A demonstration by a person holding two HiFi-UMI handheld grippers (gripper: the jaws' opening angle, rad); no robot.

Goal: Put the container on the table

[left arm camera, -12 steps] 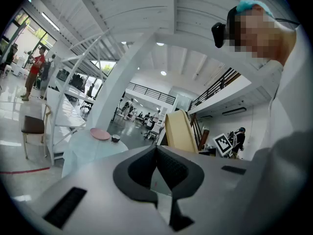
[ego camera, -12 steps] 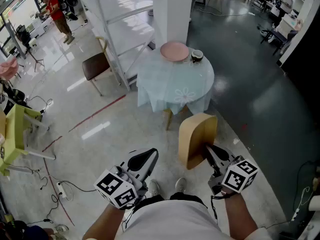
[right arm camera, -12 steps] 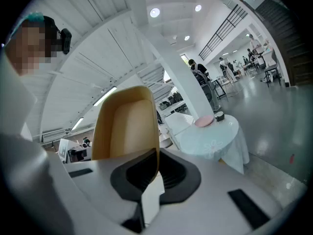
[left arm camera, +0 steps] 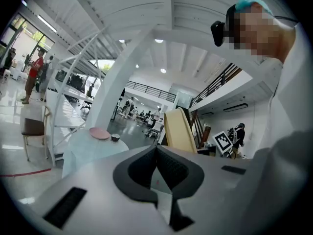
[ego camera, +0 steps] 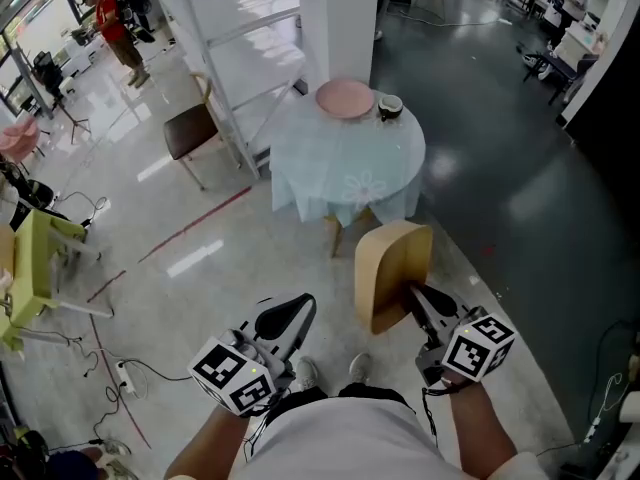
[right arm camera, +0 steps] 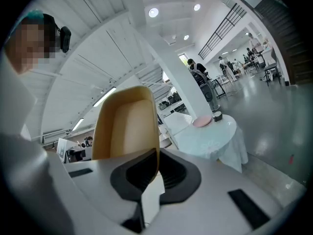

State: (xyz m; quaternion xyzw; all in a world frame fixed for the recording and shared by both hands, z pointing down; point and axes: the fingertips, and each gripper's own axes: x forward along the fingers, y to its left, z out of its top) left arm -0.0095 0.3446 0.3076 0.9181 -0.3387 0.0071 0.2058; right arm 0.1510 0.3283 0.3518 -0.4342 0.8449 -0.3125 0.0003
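A tan, rounded container (ego camera: 392, 273) stands upright in front of me, with my right gripper (ego camera: 415, 303) shut on its rim. In the right gripper view the container's wall (right arm camera: 127, 126) rises just left of the closed jaws of my right gripper (right arm camera: 156, 155). My left gripper (ego camera: 295, 313) is shut with nothing in it and stays apart from the container; its jaws meet in the left gripper view (left arm camera: 156, 153). The round table (ego camera: 300, 158) under a pale cloth stands ahead, bearing a pink plate (ego camera: 345, 99) and a small cup (ego camera: 390, 107).
A brown chair (ego camera: 190, 131) and a white metal rack (ego camera: 240, 38) stand left of the table, with a white pillar (ego camera: 340, 18) behind it. A yellow-green cart (ego camera: 35, 263) and floor cables (ego camera: 110, 373) lie at the left. A person in red (ego camera: 110, 23) stands far off.
The head view has shifted slightly, so the table sits a little further left. Both grippers keep their places and the container stays in the right one.
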